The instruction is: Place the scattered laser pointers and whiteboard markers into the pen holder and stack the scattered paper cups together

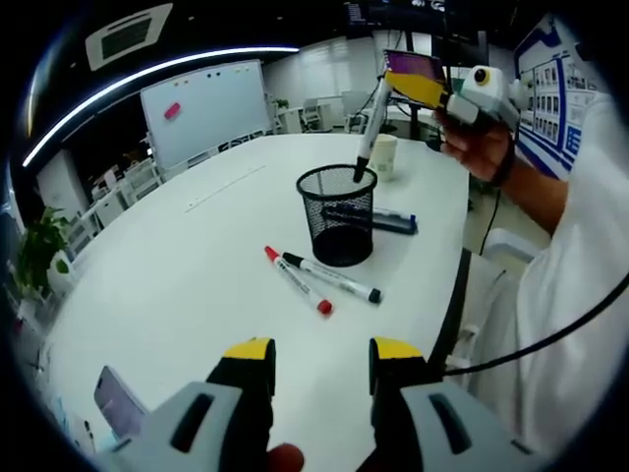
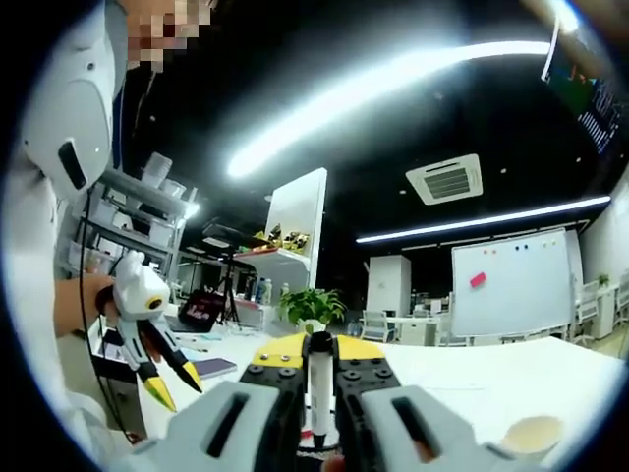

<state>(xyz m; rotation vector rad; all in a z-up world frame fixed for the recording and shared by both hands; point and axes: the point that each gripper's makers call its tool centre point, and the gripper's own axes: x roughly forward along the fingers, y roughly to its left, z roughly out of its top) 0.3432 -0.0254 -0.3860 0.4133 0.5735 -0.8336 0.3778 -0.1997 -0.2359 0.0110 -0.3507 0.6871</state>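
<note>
1. The right gripper [image 1: 408, 84] was clamped on a marker [image 1: 368, 133], held tip-down over the mesh pen holder [image 1: 337, 226] standing on the white table [image 1: 177, 285]. In the left gripper view the marker's lower end had just crossed the holder's rim, and the shaft leaned slightly.
2. In the right gripper view the same marker [image 2: 320, 388] stood pinched between the closed jaws, so the grip looked secure.
3. Doing this step well probably meant lowering the marker deeper before letting go (a release from high up could bounce it out or tip the light holder).
4. The jaws should likely part only a little, with the gripper kept clear of the rim.
5. The left gripper [image 1: 321, 359] hovered low over the table with its jaws apart and nothing between them, well short of the holder.
6. A red-capped marker [image 1: 297, 280] and a black-capped marker [image 1: 330, 276] lay side by side just in front of the holder; a dark-blue one [image 1: 388, 220] lay behind it.
7. A paper cup [image 1: 384, 155] stood beyond the holder, not yet stacked.
</note>
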